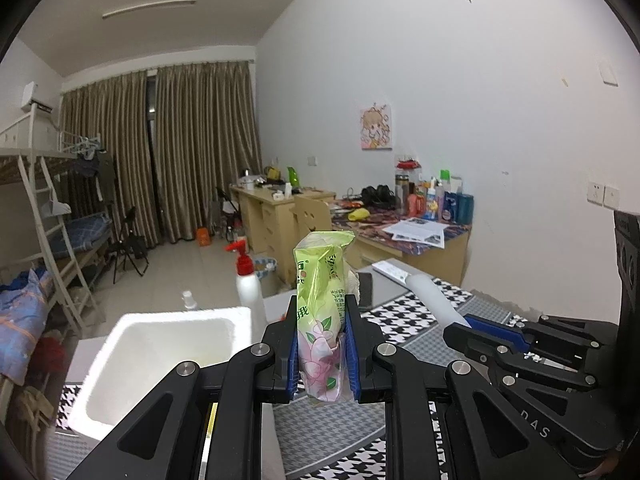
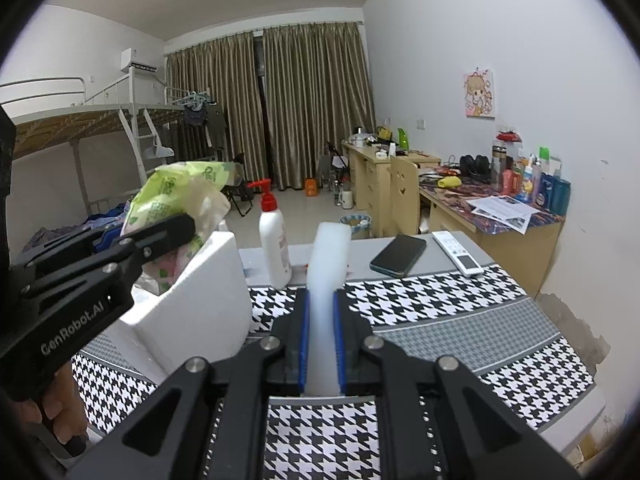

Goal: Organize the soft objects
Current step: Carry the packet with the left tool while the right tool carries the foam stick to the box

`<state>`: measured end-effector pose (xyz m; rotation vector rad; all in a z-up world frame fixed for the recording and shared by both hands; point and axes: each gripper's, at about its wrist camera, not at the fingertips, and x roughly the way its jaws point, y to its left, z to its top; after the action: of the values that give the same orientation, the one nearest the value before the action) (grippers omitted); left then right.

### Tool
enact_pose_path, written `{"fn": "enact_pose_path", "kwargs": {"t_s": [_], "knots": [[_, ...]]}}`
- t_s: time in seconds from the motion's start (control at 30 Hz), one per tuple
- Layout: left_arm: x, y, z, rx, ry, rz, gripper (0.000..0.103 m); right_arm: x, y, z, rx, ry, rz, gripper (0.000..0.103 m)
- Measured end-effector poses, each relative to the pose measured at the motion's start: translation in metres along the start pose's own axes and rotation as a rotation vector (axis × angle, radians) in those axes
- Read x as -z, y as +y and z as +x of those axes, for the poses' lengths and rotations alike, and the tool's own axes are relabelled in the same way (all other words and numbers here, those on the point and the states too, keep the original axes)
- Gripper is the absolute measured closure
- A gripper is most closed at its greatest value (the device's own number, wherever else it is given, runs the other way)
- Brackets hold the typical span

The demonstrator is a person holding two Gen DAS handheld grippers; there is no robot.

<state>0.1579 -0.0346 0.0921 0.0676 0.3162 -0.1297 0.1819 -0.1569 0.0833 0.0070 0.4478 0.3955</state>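
Tissue pack, green with pink flowers, stands upright pinched between the blue pads of the left gripper, held up over the table just right of the white foam box. Only the left wrist view looks down into that box's hollow; the right wrist view shows its outer wall and the same pack hanging above its rim, crumpled, with the left gripper seen from the side. Behind the box stands a white pump bottle with a red head. Further right, the right gripper is closed on a pale white foam block that rises straight ahead over the houndstooth cloth; in the left view this block shows slanting. A dark phone and a white remote lie flat on the grey tabletop beyond the cloth, clear only in the right view.
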Motion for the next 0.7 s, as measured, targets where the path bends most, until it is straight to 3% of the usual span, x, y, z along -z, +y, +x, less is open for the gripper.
{"fn": "enact_pose_path", "kwargs": {"t_s": [0.37, 0.7], "knots": [[-0.006, 0.02, -0.001, -0.062, -0.021, -0.019, 0.083, -0.015, 0.017, 0.006, -0.057, -0.024, -0.024, 0.089], [-0.01, 0.048, -0.002, -0.161, -0.022, -0.049, 0.083, -0.027, 0.037, 0.02, -0.119, -0.032, -0.051, 0.089]]}}
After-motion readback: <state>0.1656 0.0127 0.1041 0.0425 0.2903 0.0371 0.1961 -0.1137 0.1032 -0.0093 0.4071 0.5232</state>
